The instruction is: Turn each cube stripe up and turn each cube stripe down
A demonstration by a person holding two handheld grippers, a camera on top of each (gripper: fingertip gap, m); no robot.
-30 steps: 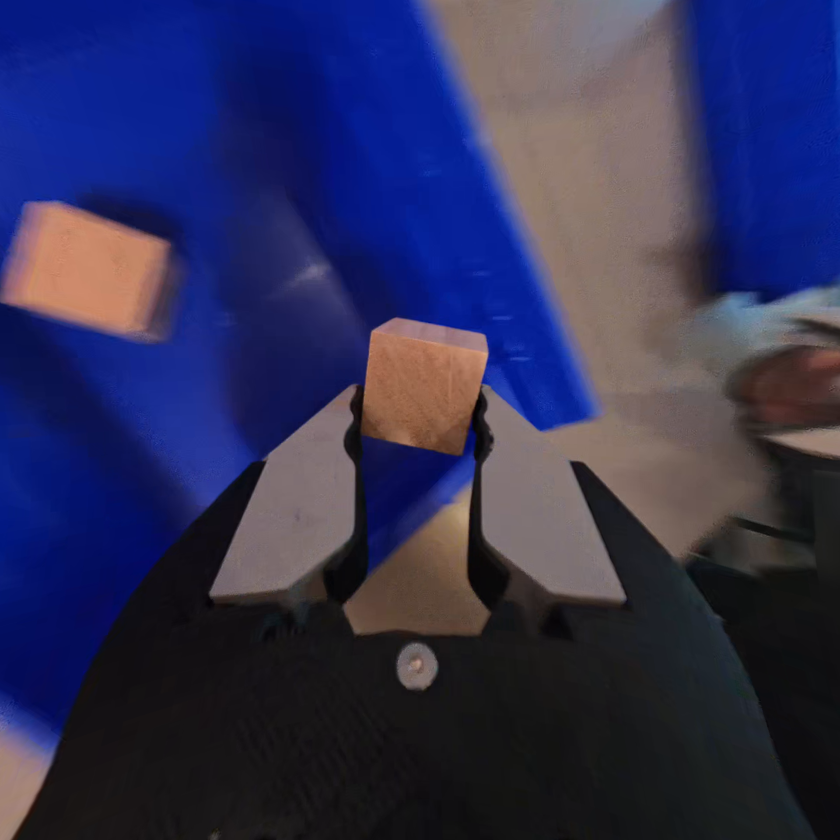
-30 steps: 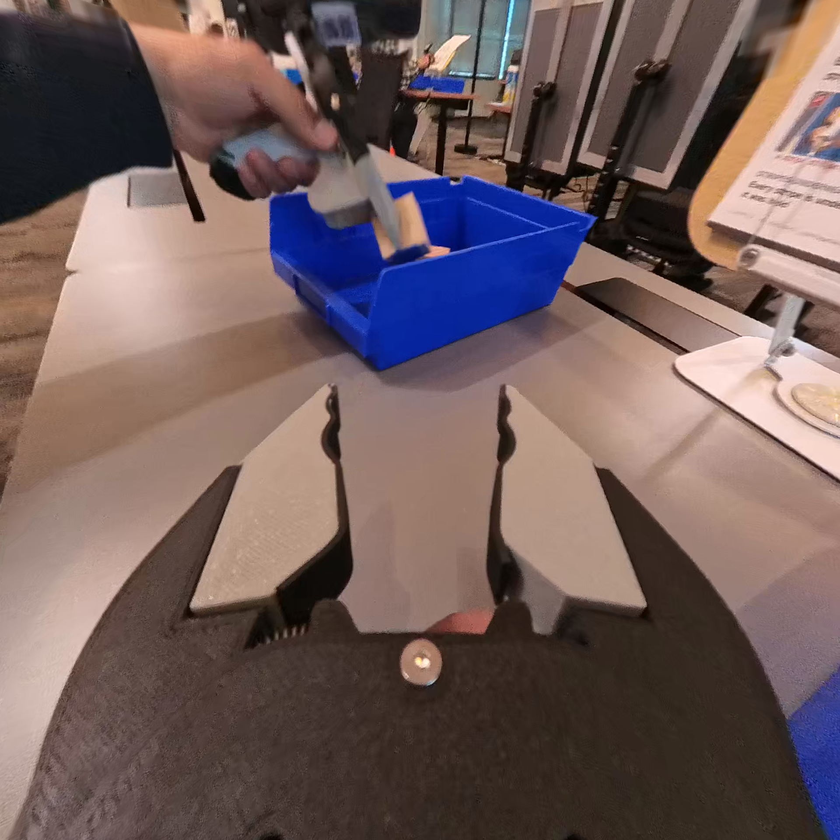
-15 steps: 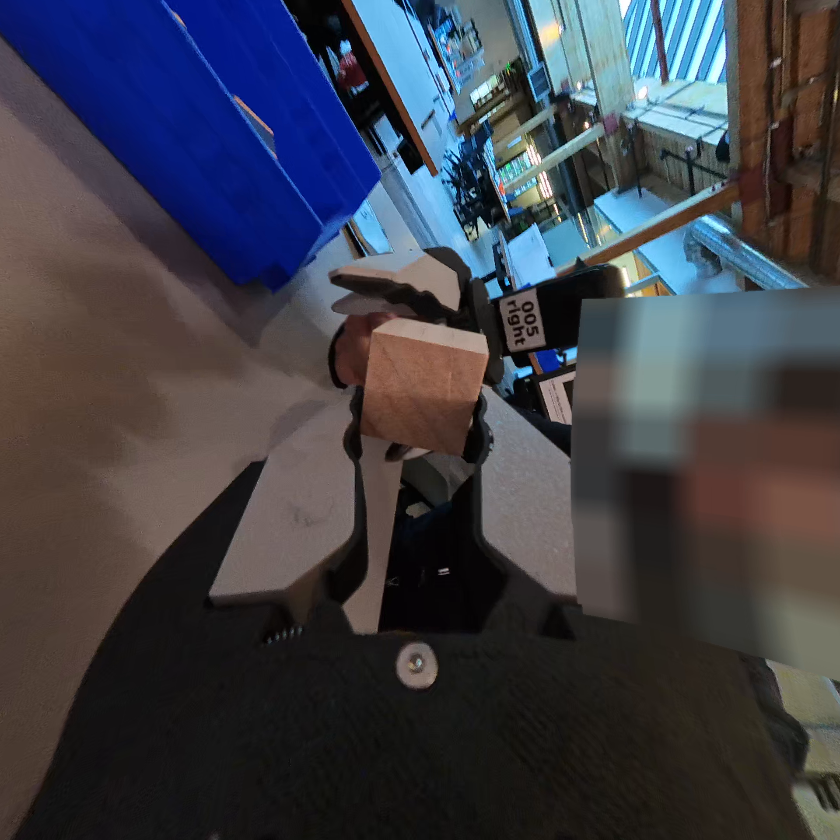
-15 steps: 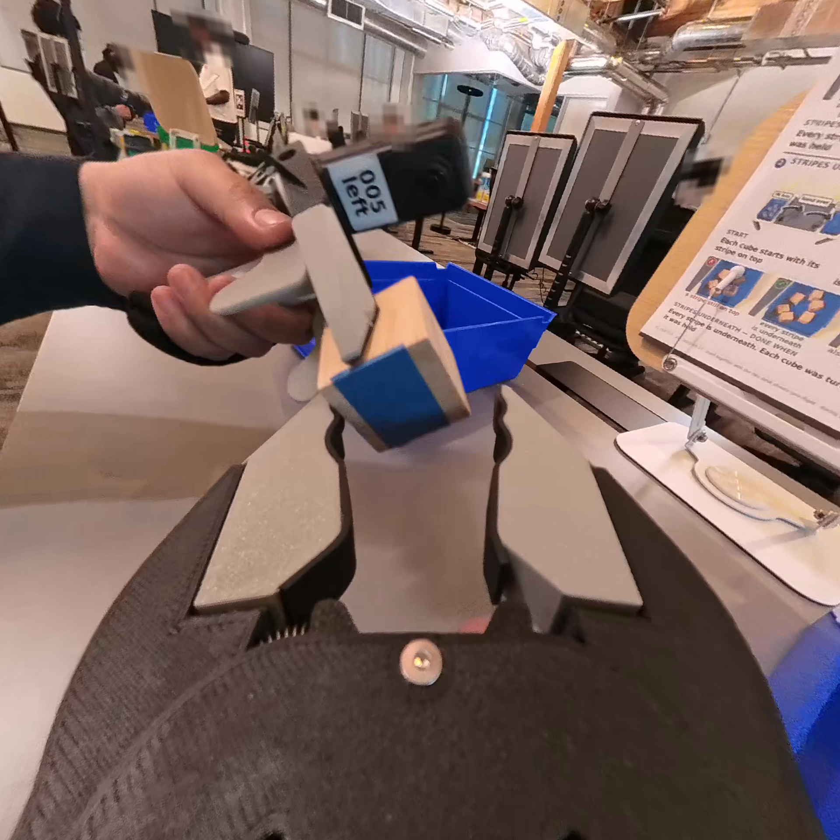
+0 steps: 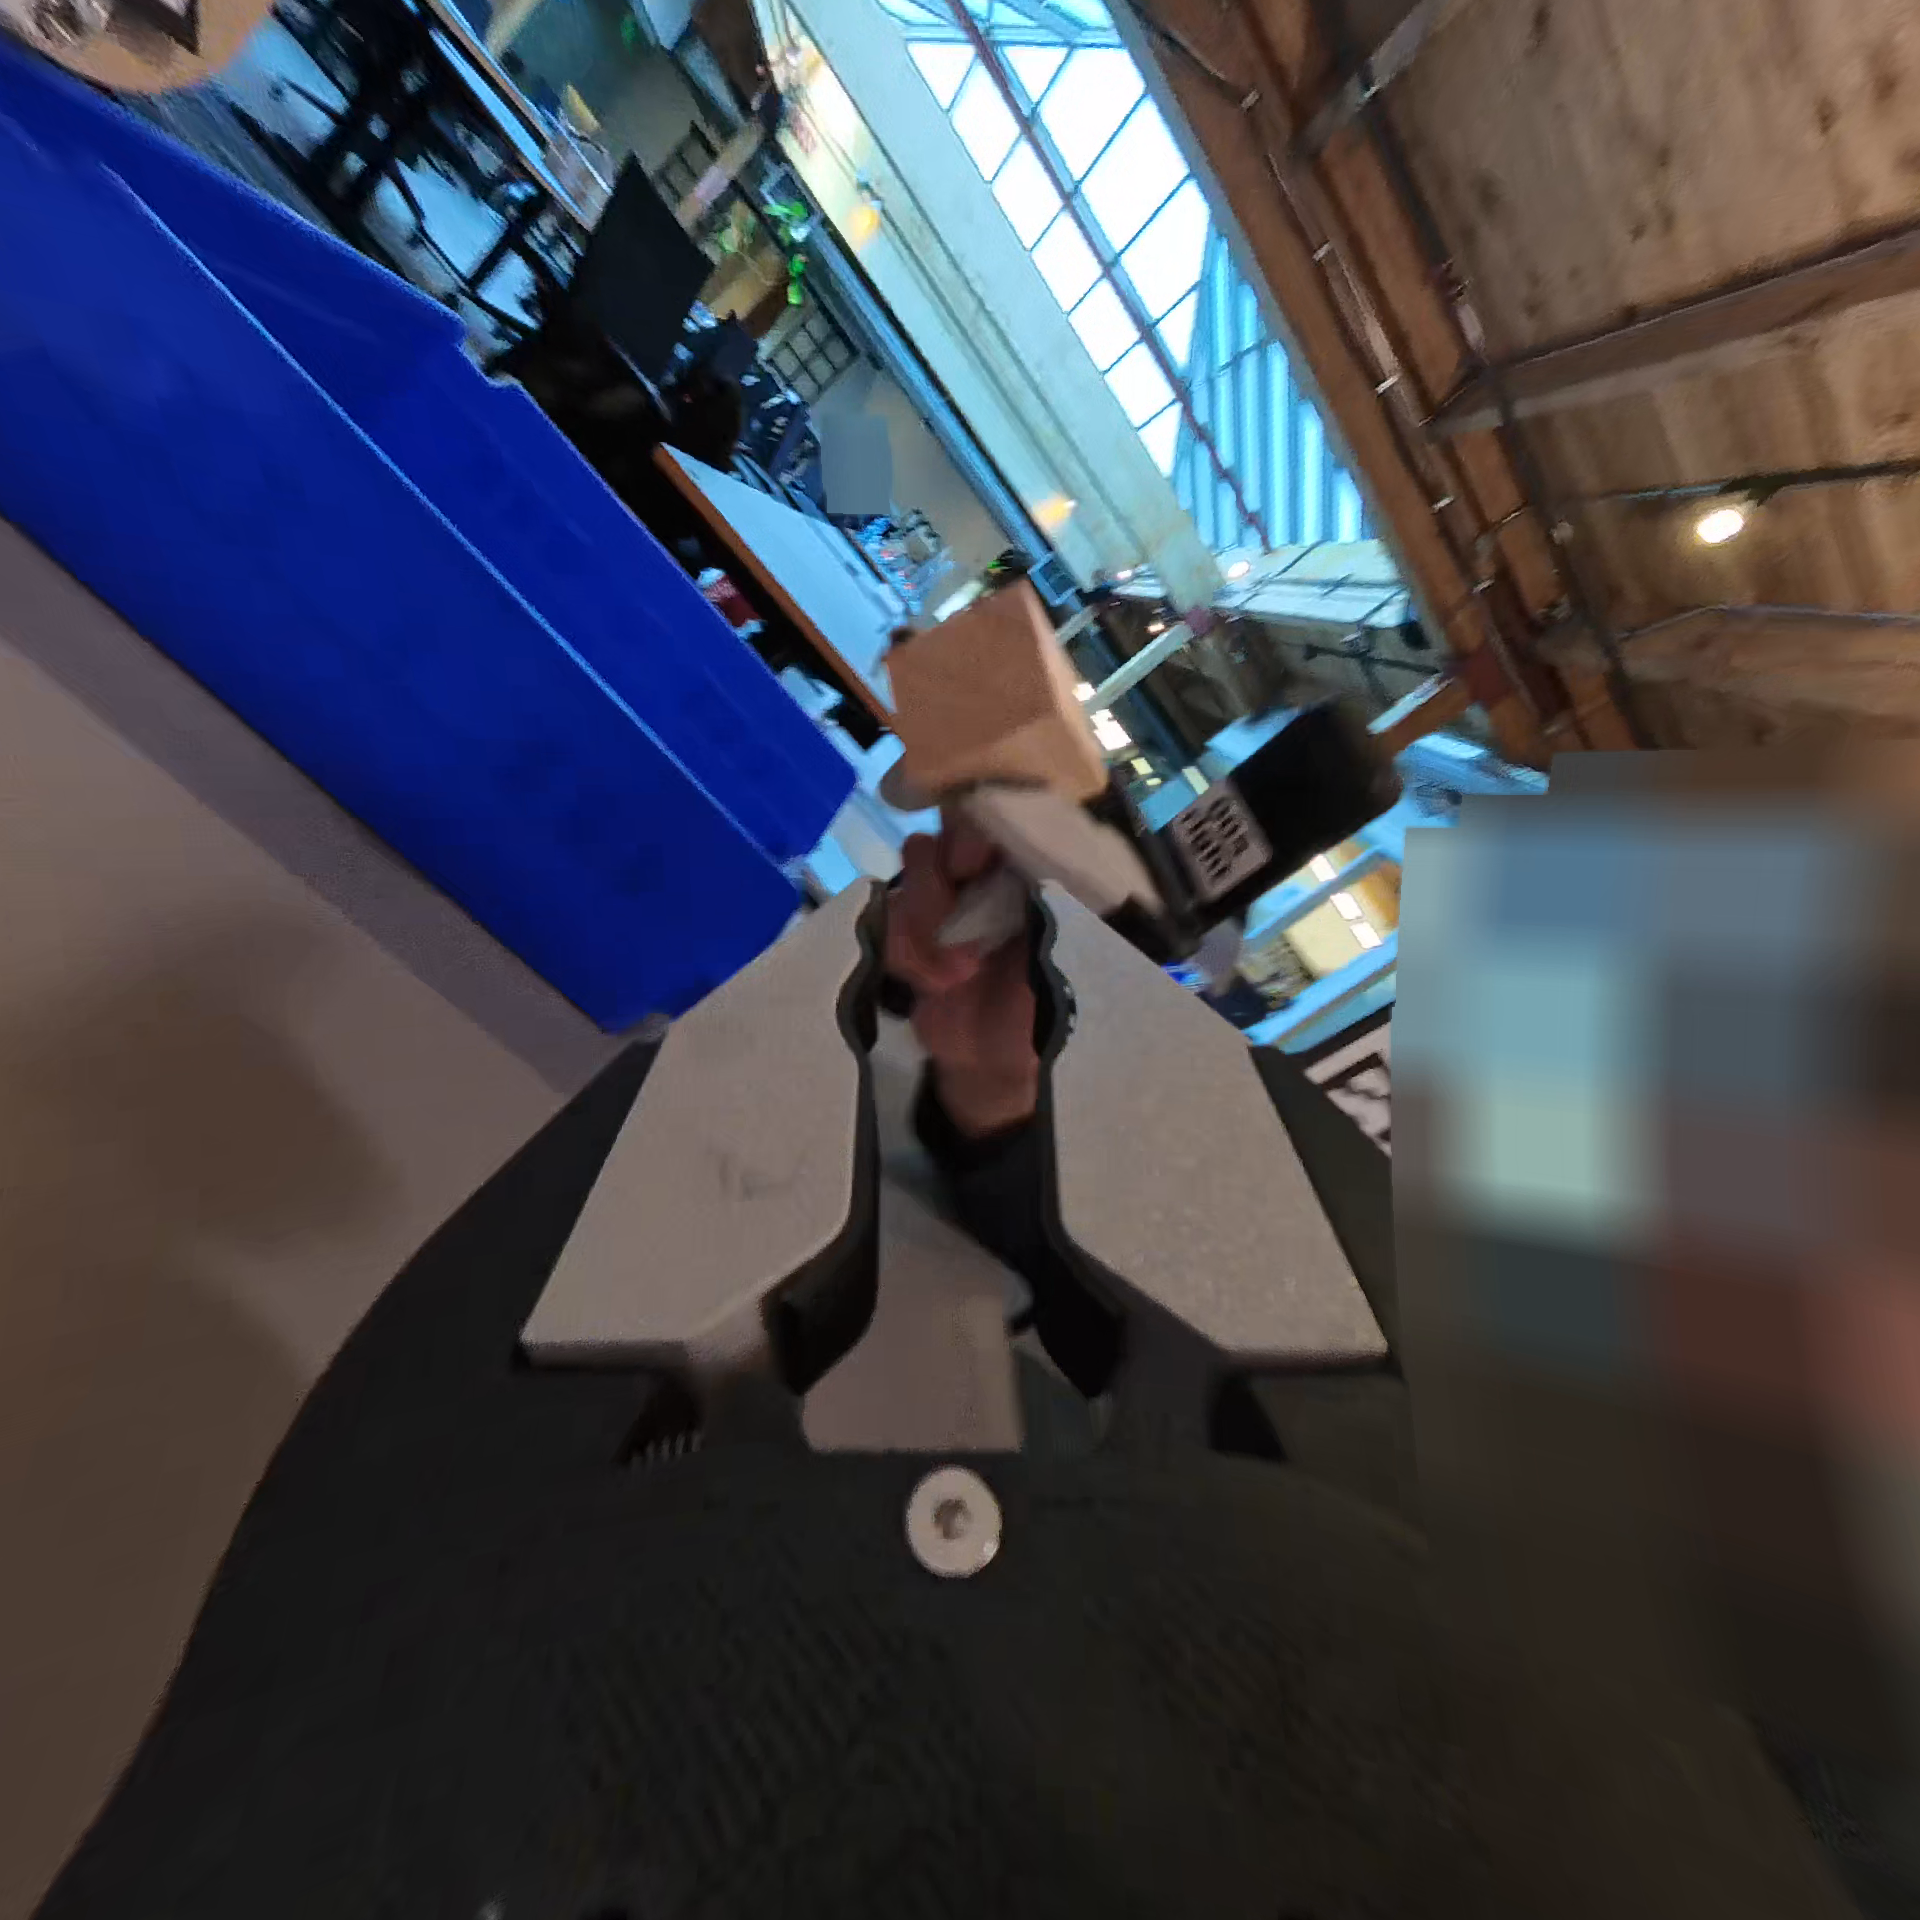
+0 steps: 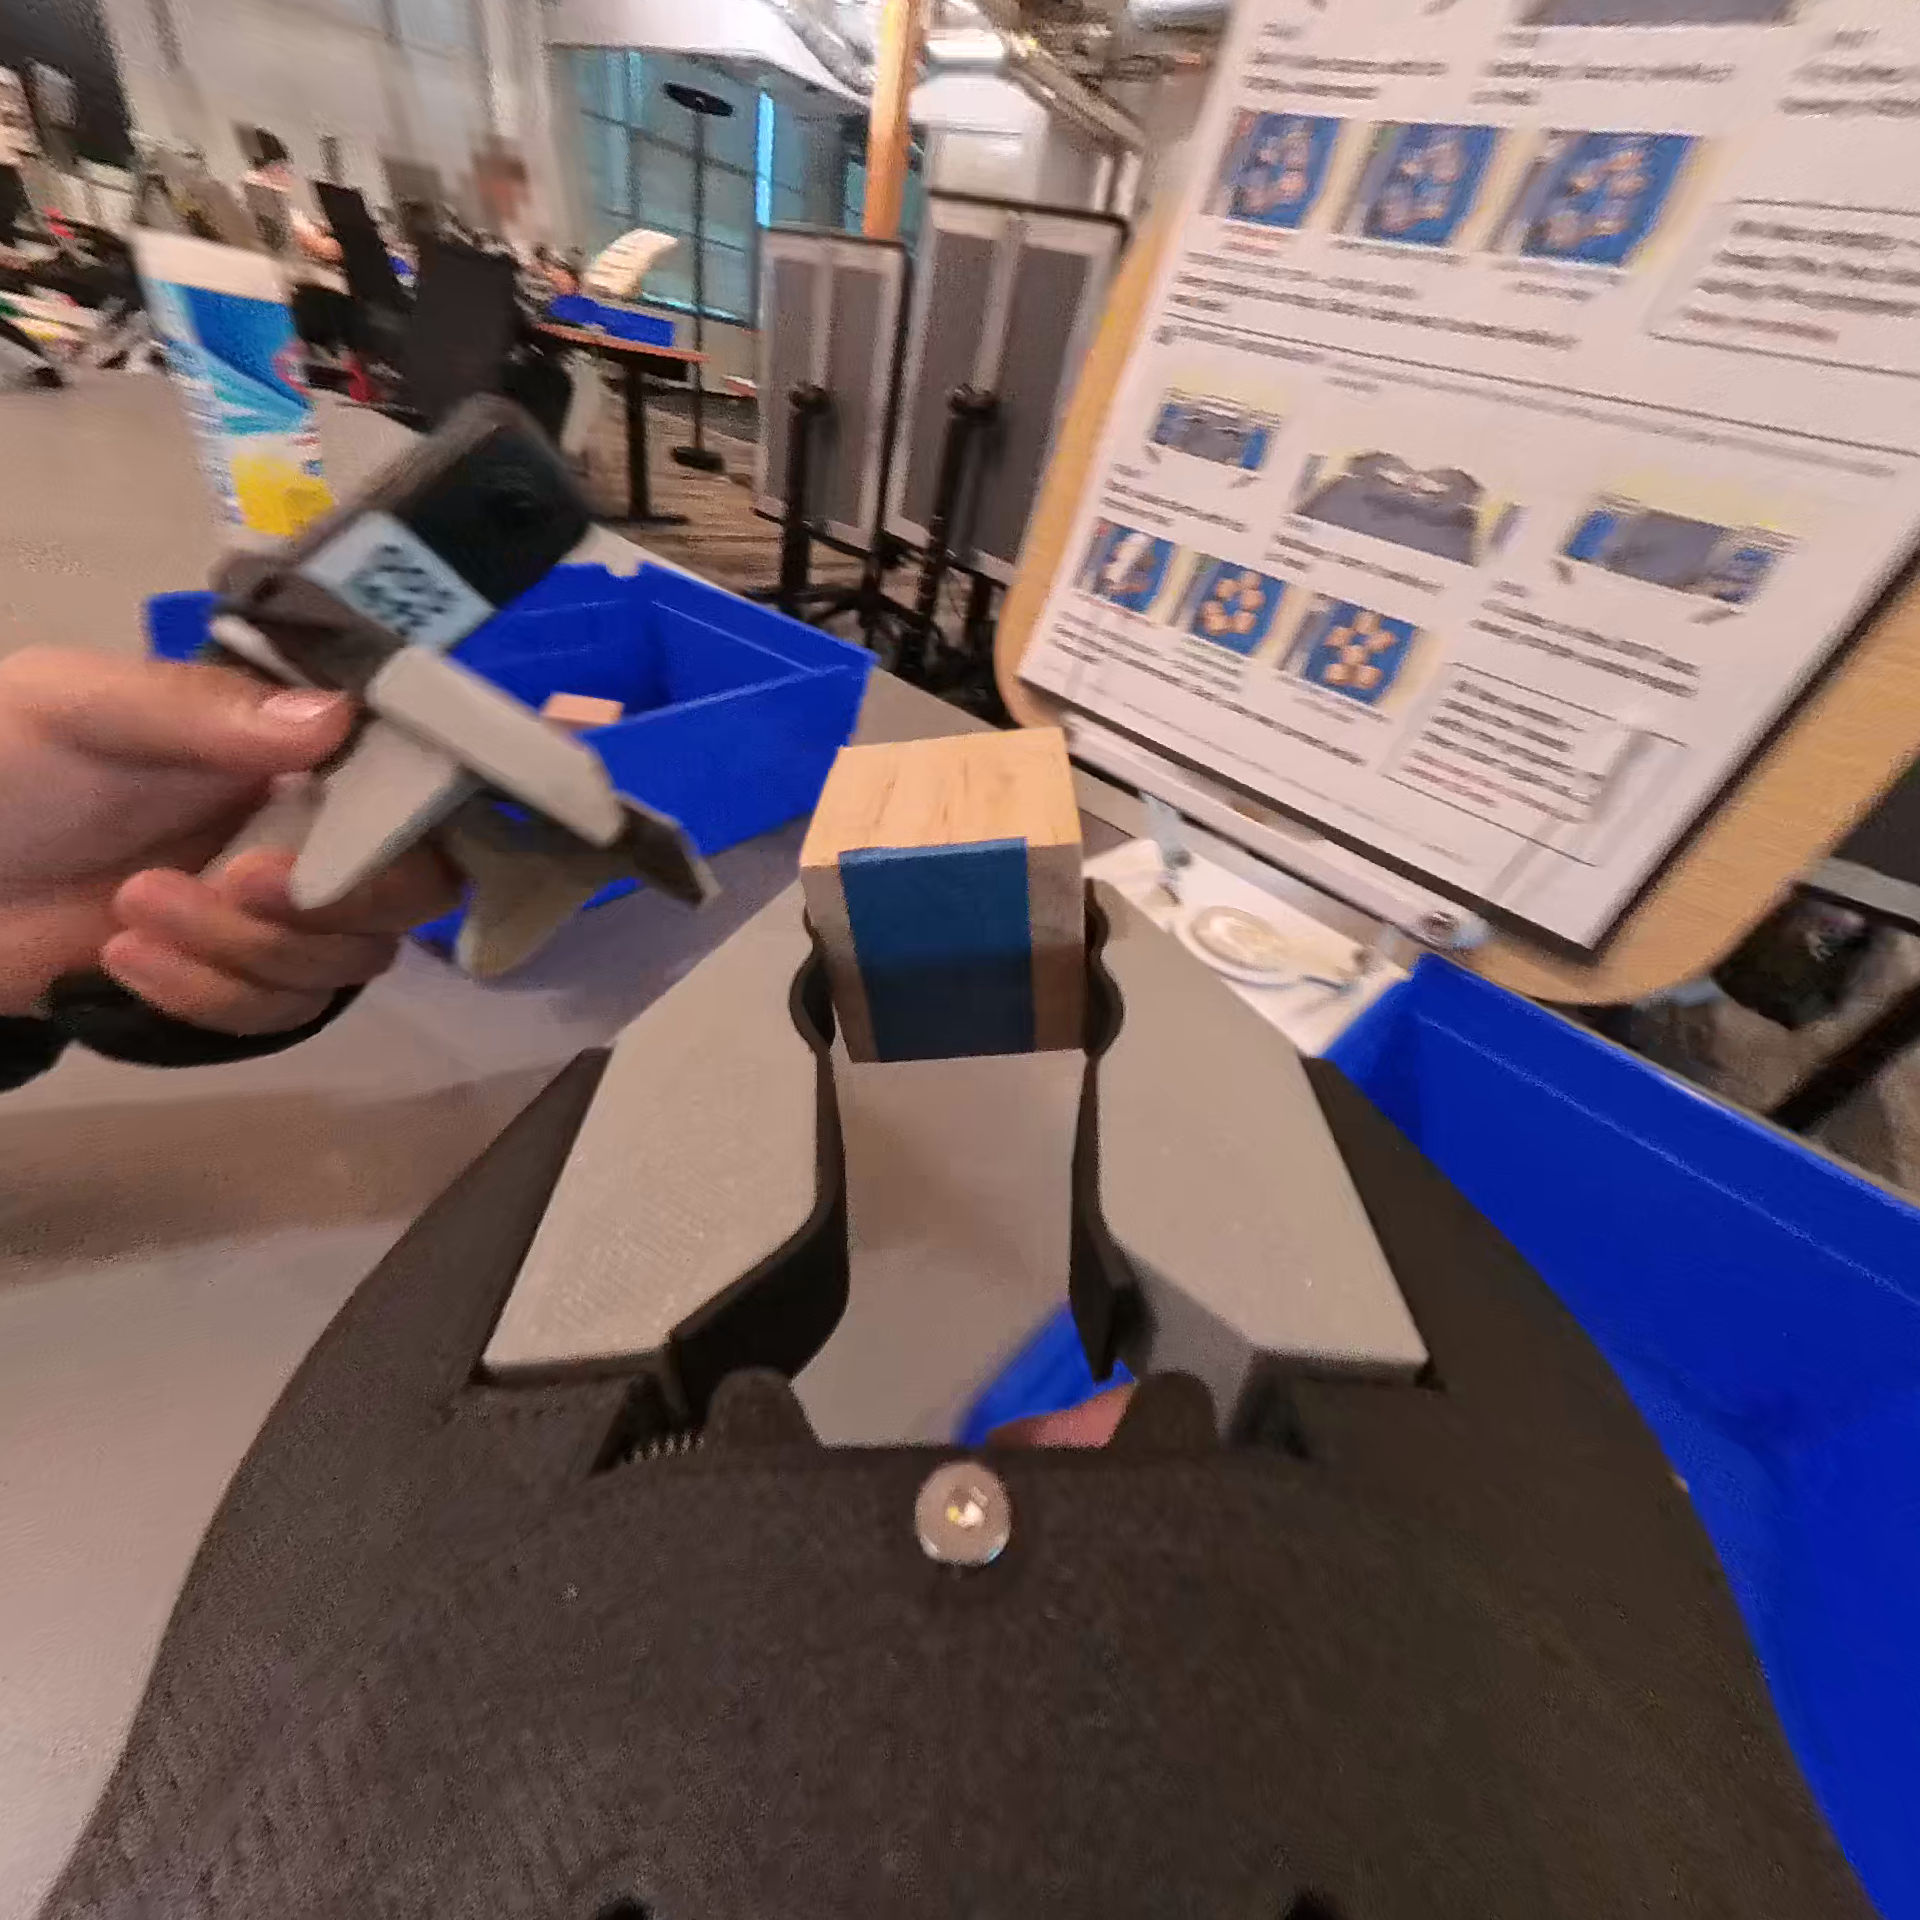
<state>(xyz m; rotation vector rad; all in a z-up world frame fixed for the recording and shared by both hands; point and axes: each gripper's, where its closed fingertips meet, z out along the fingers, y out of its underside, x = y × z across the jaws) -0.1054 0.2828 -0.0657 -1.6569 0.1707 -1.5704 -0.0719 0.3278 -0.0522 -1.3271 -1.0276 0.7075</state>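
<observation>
My right gripper is shut on a wooden cube and holds it above the grey table. The cube's blue stripe faces the camera. In the left wrist view the same cube shows farther off, held in the right gripper's fingers. My left gripper holds nothing, and its jaws stand a narrow gap apart. In the right wrist view a hand holds it to the left of the cube, apart from it.
A blue bin stands behind on the table with another cube inside; it also shows in the left wrist view. A second blue bin is close on the right. An instruction board on a white base stands behind it.
The cube has passed from my left gripper to my right gripper, which has shut on it. The left gripper has let go and pulled back to the left, its jaws narrower.
</observation>
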